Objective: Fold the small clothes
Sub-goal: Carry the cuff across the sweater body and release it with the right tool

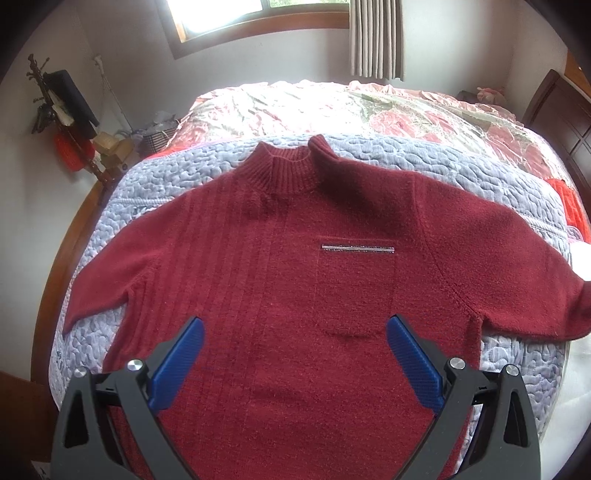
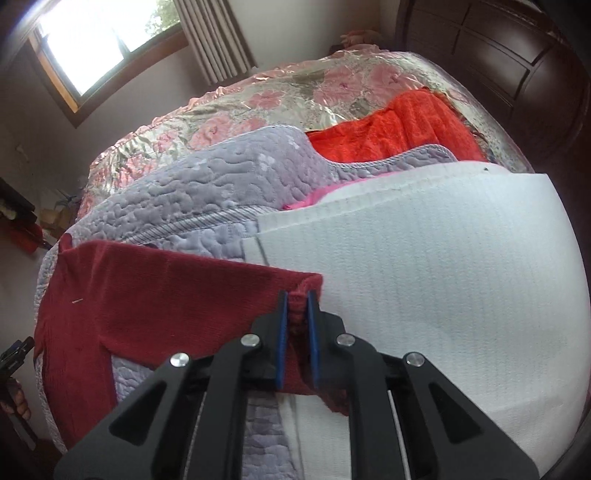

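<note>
A dark red knitted sweater lies face up and spread flat on a lilac quilted blanket on a bed, its ribbed high collar pointing toward the window and both sleeves stretched out sideways; the knit is fuzzy, with vertical ribs down one half of the chest and a square patch pocket on the other, topped by a thin silvery strip; the left gripper hovers above the sweater's lower body, its blue ridged fingers spread wide on black angular arms and holding nothing. In the right wrist view, the right gripper has its narrow blue pads closed on the bunched cuff of one sleeve, a fold of red knit squeezed between them; that sleeve reaches across the blanket's puffy, pebble-stitched surface to the edge of a white waffle-textured cloth; beyond it lie a bright orange-red plush fabric, a sliver of pink cloth and a shiny satin floral bedspread in pink and grey. Pleated striped curtains hang beside the wood-framed window; a dark wooden panelled headboard stands at the bed's far side.
</note>
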Demonstrator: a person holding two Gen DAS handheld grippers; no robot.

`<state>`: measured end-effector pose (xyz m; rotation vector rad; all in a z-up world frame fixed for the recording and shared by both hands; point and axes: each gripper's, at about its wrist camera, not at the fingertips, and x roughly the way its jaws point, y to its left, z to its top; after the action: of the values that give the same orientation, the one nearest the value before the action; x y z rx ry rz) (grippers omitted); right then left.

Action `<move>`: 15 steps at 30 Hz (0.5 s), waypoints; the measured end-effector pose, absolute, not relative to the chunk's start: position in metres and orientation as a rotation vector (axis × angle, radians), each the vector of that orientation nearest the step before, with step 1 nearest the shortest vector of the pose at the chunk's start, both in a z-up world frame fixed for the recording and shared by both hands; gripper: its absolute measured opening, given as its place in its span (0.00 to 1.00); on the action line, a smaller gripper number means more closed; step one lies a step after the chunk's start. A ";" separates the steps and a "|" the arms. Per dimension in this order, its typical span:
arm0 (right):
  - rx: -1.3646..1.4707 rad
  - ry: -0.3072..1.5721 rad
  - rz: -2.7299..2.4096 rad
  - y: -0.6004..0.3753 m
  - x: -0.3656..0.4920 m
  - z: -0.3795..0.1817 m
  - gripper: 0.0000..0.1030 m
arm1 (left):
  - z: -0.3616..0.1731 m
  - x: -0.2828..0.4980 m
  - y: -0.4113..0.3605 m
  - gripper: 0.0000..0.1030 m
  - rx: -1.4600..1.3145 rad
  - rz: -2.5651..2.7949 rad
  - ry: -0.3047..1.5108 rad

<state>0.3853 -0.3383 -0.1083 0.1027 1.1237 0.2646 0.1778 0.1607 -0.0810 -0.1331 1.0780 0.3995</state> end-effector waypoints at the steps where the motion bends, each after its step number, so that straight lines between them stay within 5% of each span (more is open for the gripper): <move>1: 0.092 1.120 0.298 -0.323 0.386 -0.103 0.09 | -0.082 0.177 0.167 0.96 -0.135 0.406 1.079; 15: 0.106 1.122 0.779 -0.069 0.358 -0.057 0.09 | -0.096 0.153 0.232 0.96 -0.154 0.463 1.103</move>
<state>0.3582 -0.0689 -0.0571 0.1057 1.1222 0.7791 0.1534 0.2318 -0.0960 -0.1540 1.1032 0.4633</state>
